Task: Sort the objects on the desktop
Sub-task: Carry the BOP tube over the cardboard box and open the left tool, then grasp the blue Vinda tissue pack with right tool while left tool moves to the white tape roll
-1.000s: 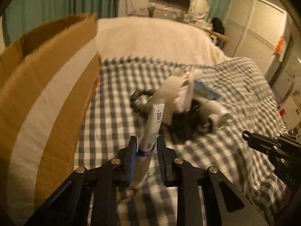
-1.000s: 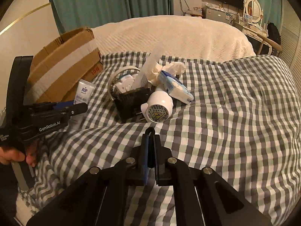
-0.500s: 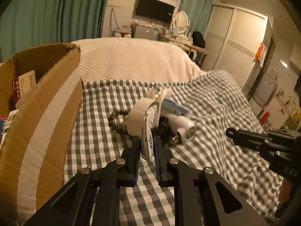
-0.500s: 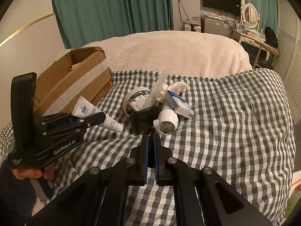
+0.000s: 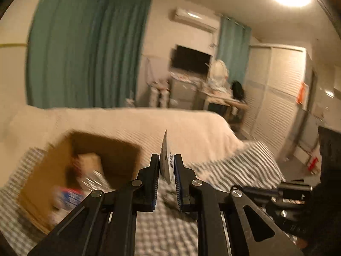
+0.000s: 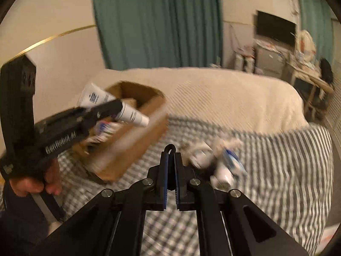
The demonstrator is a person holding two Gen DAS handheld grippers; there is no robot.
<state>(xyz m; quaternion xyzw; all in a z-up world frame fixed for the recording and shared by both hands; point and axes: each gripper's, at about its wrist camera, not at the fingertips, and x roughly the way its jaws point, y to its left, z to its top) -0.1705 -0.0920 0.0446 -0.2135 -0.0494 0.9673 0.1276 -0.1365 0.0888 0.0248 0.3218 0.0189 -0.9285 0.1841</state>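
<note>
My left gripper (image 5: 166,166) is shut on a white tube (image 5: 165,157) printed "BOP", held up in the air. In the right wrist view a hand holds that gripper (image 6: 116,106) with the tube (image 6: 100,98) above the open cardboard box (image 6: 136,143). The box (image 5: 119,149) lies low and to the left in the left wrist view and holds several packets. My right gripper (image 6: 170,155) is shut, lifted over the checked cover, with a small dark loop at its tips. The blurred pile of loose objects (image 6: 221,162) lies to its right on the bed.
A checked bedcover (image 6: 277,170) and a cream blanket (image 6: 223,98) lie behind. My right gripper (image 5: 277,189) shows low on the right in the left wrist view. Teal curtains, a wall television (image 5: 191,59), a cluttered desk and white wardrobe doors (image 5: 277,98) stand at the far side.
Both grippers have risen. The left one carried the tube up from the bed to above the box's opening. Both views now look further over the bed into the room.
</note>
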